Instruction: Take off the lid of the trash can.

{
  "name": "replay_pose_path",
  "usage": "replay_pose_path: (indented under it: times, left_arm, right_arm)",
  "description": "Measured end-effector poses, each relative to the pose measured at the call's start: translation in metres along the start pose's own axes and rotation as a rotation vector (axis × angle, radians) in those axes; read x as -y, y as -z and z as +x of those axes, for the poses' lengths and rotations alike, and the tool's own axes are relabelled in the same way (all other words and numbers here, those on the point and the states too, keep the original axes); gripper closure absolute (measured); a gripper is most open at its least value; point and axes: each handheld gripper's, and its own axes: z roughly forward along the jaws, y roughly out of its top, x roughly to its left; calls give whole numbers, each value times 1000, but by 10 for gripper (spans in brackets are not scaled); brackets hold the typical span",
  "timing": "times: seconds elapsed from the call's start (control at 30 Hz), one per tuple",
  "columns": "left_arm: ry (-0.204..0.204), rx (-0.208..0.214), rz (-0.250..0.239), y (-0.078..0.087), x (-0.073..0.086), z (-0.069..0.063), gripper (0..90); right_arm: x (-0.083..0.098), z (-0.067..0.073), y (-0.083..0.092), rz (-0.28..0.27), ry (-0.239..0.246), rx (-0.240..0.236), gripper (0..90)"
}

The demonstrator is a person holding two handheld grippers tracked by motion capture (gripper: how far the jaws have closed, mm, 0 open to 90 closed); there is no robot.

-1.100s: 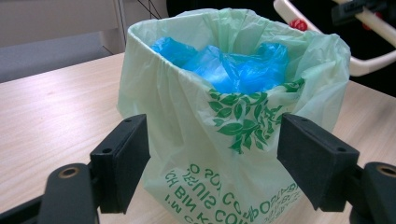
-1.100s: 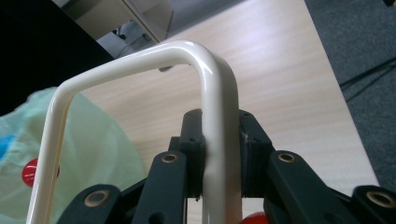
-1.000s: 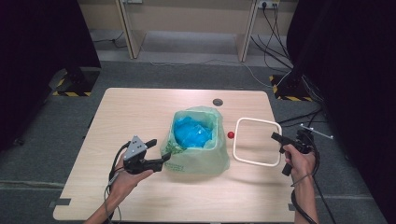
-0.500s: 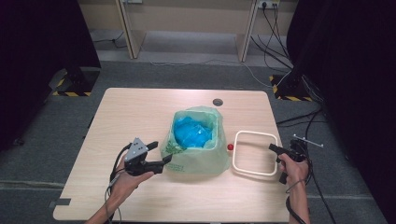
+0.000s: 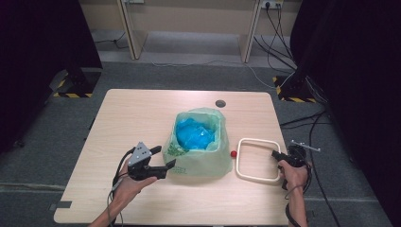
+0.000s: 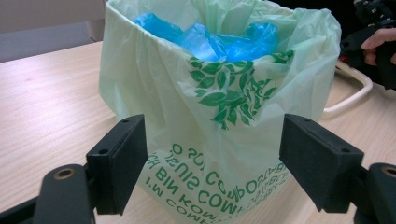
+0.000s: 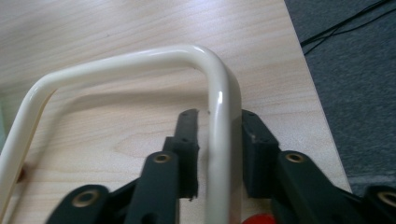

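A pale green bin bag (image 5: pixel 198 158) with leaf print stands open on the table, a crumpled blue bag (image 5: pixel 194 135) inside it. My left gripper (image 5: pixel 166 156) sits just left of it, open. In the left gripper view its jaws flank the green bag (image 6: pixel 219 93) without touching. A cream rounded-square frame (image 5: pixel 257 140) lies flat to the right of the bag. My right gripper (image 5: pixel 275 153) is at the frame's right side. Its jaws have just been opening, and the frame's bar (image 7: pixel 140 58) runs between them with a gap beside the left pad (image 7: pixel 187 140).
A small red ball (image 5: pixel 233 153) lies between the bag and the frame. The wooden table (image 5: pixel 142 113) has a round cable hole (image 5: pixel 220 103) near its far edge. The frame sits close to the table's right edge, with grey floor and cables beyond.
My right hand has come down and the frame, held up and tilted before, now lies flat on the table. The right jaws stand wider apart. The left gripper has stayed put.
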Motion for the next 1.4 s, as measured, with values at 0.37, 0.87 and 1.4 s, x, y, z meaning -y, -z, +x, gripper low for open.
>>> replay_pose_path:
  times: [0.37,0.87,1.4]
  left_arm:
    - [1,5,-1,0,0,-1,224]
    - [7,20,7,-1,2,0,223]
    - [34,33,6,-1,-2,-1,201]
  right_arm:
    - [-5,16,9,-16,87,78,432]
    - [-20,50,33,-112,135,-12,318]
    - [-20,84,34,-105,196,-103,268]
